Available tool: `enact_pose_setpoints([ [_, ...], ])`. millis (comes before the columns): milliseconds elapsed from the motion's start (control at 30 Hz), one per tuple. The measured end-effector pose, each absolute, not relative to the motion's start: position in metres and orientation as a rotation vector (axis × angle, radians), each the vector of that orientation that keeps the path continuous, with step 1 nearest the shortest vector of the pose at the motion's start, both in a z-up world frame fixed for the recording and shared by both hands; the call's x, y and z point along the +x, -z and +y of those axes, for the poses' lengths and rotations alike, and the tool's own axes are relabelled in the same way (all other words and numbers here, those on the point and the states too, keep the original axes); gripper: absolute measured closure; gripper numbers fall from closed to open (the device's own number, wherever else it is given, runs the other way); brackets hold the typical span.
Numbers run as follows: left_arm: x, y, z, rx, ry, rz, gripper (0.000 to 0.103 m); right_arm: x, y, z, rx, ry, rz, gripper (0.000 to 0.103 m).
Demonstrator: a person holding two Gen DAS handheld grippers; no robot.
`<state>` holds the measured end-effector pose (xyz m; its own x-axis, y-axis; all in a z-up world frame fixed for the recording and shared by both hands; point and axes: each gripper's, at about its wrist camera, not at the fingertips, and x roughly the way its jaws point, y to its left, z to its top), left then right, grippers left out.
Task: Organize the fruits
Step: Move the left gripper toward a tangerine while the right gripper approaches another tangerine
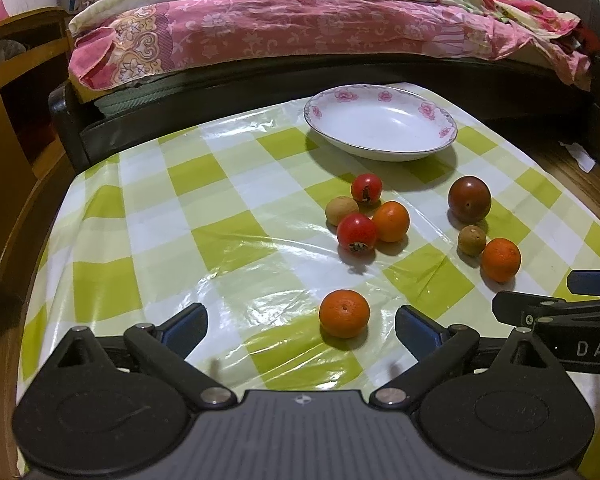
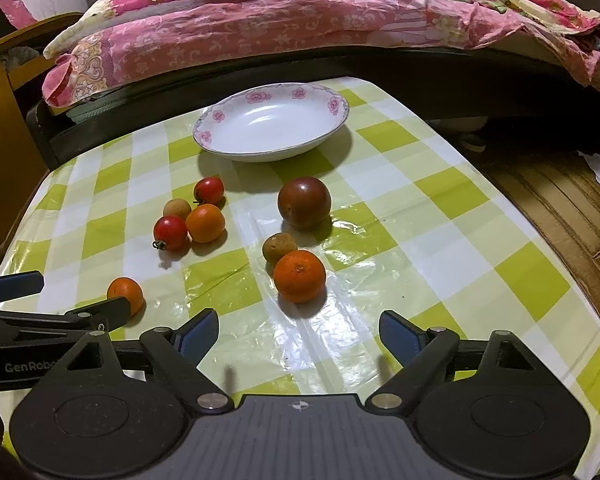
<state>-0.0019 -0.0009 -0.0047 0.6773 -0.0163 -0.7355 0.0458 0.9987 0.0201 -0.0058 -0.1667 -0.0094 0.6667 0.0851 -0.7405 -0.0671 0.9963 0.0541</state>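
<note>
Both grippers, left gripper [image 1: 300, 326] and right gripper [image 2: 298, 330], hover with jaws spread wide, empty, above the checked green-and-white surface [image 1: 188, 216]; the flower-rimmed white porcelain dish [image 1: 380, 122] sits near its far edge.

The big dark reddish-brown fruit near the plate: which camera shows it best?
The right wrist view: the dark reddish-brown fruit sits near the middle of the picture, large and unobstructed. In the left wrist view the same fruit appears smaller, off to the right, though also unobstructed.
</note>
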Motion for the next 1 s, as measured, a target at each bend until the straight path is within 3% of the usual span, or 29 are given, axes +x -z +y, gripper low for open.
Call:
enact_pose_setpoints([
  [1000,0.011,0.014,-0.005,0.014,0.074,0.853,0.006,0.002,0.014,-0.166,0.048,-0.107,0.861,0.025],
])
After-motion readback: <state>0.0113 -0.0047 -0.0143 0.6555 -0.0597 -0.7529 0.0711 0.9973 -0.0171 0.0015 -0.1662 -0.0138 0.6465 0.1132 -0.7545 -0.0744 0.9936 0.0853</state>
